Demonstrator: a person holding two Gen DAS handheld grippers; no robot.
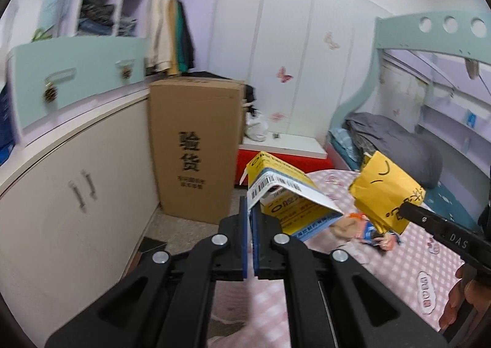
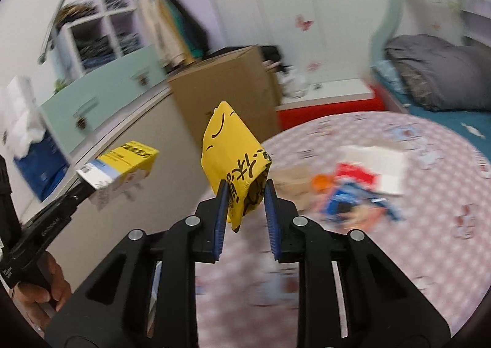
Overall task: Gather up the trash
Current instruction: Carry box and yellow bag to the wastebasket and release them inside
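My left gripper (image 1: 252, 210) is shut on the flap of a yellow, blue and white carton (image 1: 288, 194) and holds it above the table; the carton also shows in the right wrist view (image 2: 122, 170). My right gripper (image 2: 245, 191) is shut on a yellow paper bag (image 2: 233, 151) with black writing, held in the air; the bag shows at the right of the left wrist view (image 1: 383, 188). More trash, colourful wrappers (image 2: 346, 191) and a white paper (image 2: 380, 161), lies on the round table with a pink checked cloth (image 2: 429, 256).
A tall cardboard box (image 1: 193, 145) stands on the floor beside a cream cabinet (image 1: 76, 194). A red and white low platform (image 1: 285, 151) lies behind. A bed with a grey duvet (image 1: 399, 139) is at the right. A tissue box (image 2: 27, 139) is on the cabinet.
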